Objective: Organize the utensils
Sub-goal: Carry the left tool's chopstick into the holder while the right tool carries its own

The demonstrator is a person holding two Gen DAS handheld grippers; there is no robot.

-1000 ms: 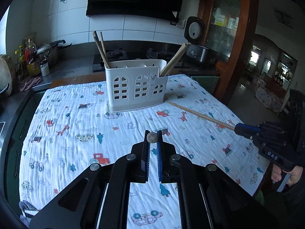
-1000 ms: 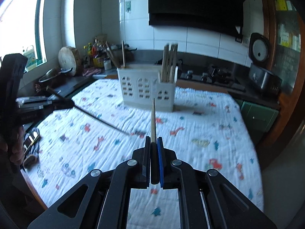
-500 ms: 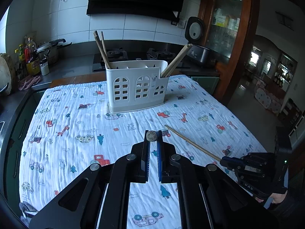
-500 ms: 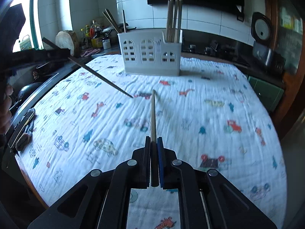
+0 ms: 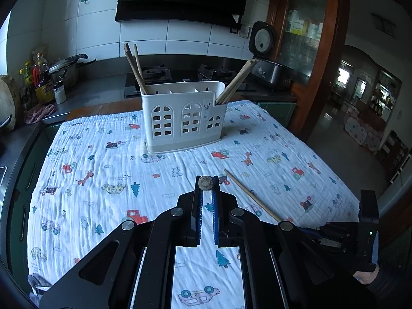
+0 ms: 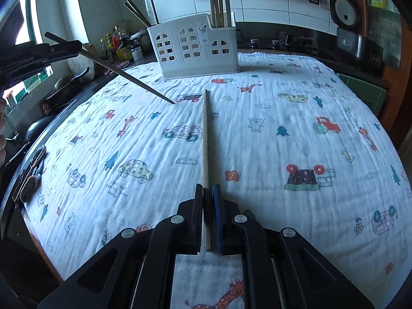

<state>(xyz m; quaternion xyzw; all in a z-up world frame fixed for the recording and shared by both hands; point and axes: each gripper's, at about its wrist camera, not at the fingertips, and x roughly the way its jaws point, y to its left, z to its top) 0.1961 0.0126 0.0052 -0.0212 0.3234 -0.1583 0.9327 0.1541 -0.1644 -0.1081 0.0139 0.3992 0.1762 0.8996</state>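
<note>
A white utensil holder (image 5: 182, 118) (image 6: 195, 49) stands at the far side of the printed cloth, with dark chopsticks (image 5: 134, 69) in its left end and light ones (image 5: 235, 82) in its right end. My left gripper (image 5: 207, 178) is shut on a dark chopstick (image 5: 205, 182), seen end-on; in the right wrist view that chopstick (image 6: 128, 77) slants down until its tip meets the cloth. My right gripper (image 6: 207, 186) sits low at the near edge with a light wooden chopstick (image 6: 205, 134) (image 5: 247, 193) between its pads, lying along the cloth. Its jaws are starting to open.
The cloth-covered table (image 5: 103, 180) drops off at the right and near edges. Behind it runs a counter with a stove (image 5: 154, 73), a rice cooker (image 5: 265, 59), and bottles and a pot (image 5: 41, 79) at the left. A person's hand (image 5: 365, 278) holds the right gripper.
My right gripper has come down toward the table's near edge, and the light chopstick now lies flat on the cloth. The left gripper and its dark chopstick stayed put.
</note>
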